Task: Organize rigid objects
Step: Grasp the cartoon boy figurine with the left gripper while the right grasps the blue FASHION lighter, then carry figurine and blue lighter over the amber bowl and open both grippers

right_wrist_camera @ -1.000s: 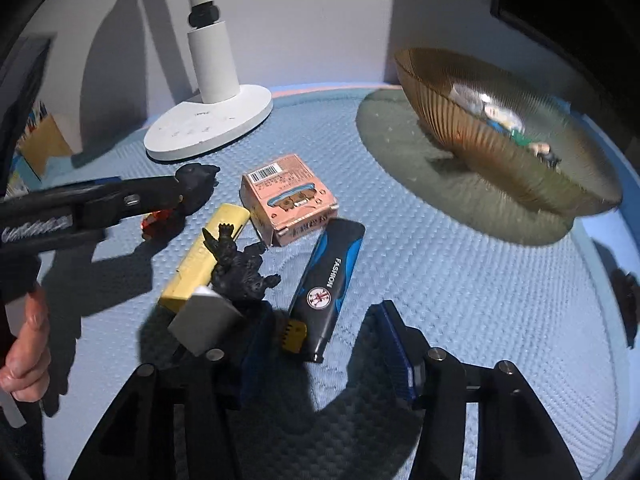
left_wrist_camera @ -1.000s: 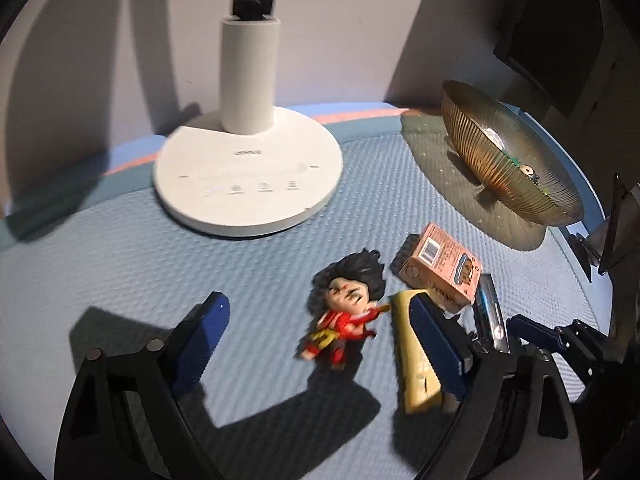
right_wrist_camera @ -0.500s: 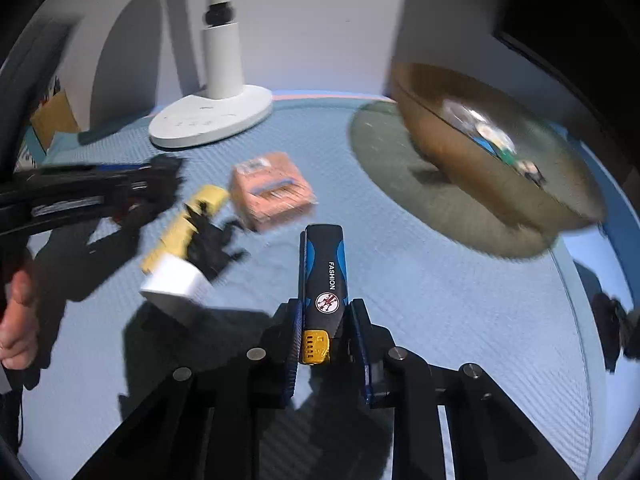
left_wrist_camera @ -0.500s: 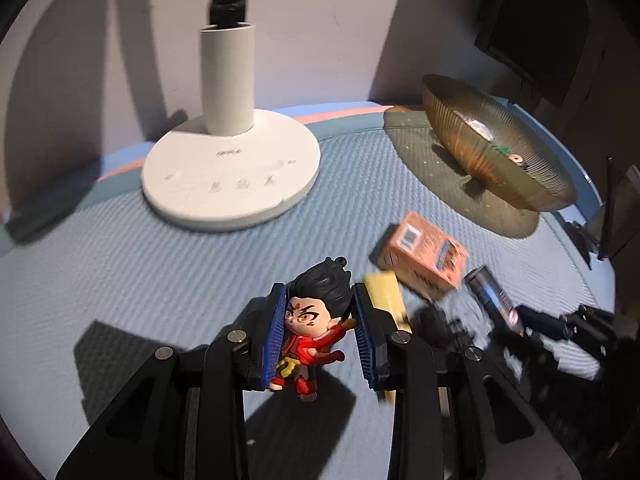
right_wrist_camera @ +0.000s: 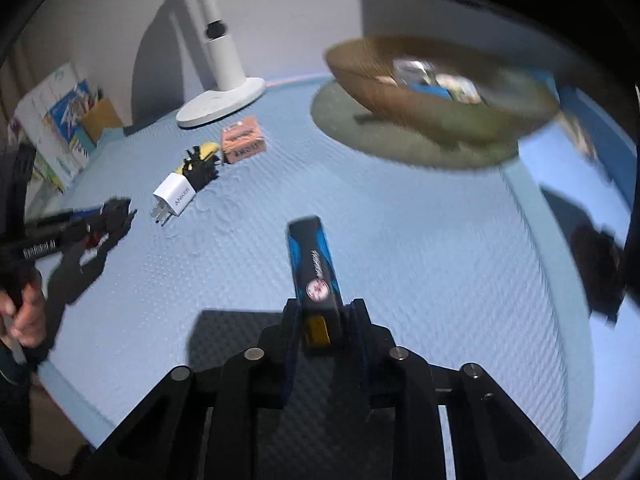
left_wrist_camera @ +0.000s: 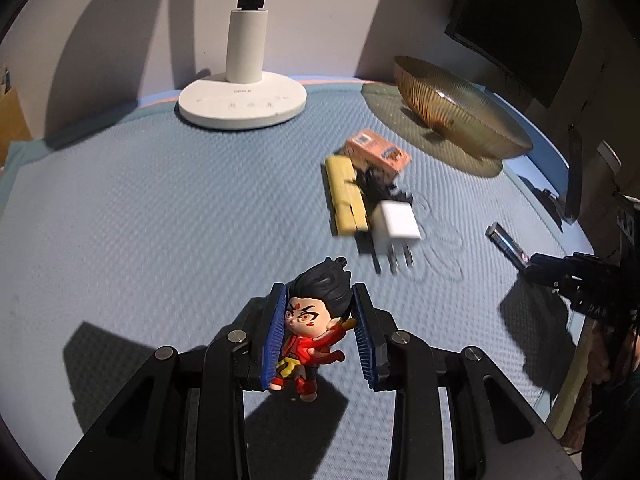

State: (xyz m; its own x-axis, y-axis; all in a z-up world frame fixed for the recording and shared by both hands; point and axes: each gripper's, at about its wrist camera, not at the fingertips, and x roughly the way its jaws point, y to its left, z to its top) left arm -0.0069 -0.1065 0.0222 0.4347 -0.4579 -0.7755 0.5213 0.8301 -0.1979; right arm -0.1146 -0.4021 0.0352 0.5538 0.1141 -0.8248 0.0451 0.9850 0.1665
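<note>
Under me lies a dimpled blue mat [left_wrist_camera: 140, 220]; farther off sit a white charger [left_wrist_camera: 394, 222], a yellow block [left_wrist_camera: 344, 196] and an orange box [left_wrist_camera: 378, 152], then a lamp base [left_wrist_camera: 242, 104], an amber bowl [left_wrist_camera: 460, 116] and a pale wall. My left tongs [left_wrist_camera: 318, 334] pinch a toy figure [left_wrist_camera: 314, 328] narrowly above the mat; my right tongs [right_wrist_camera: 322, 330] clamp a blue-black lighter [right_wrist_camera: 314, 268].

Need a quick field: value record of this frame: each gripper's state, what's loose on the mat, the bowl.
left gripper: shut on red-robed figurine, lifted off the mat
right gripper: shut on blue-black lighter
loose on mat: yellow block, orange box, black figurine, white charger plug, clustered
amber bowl: already holds several items, too blurred to name
lamp base: far side, near the wall
</note>
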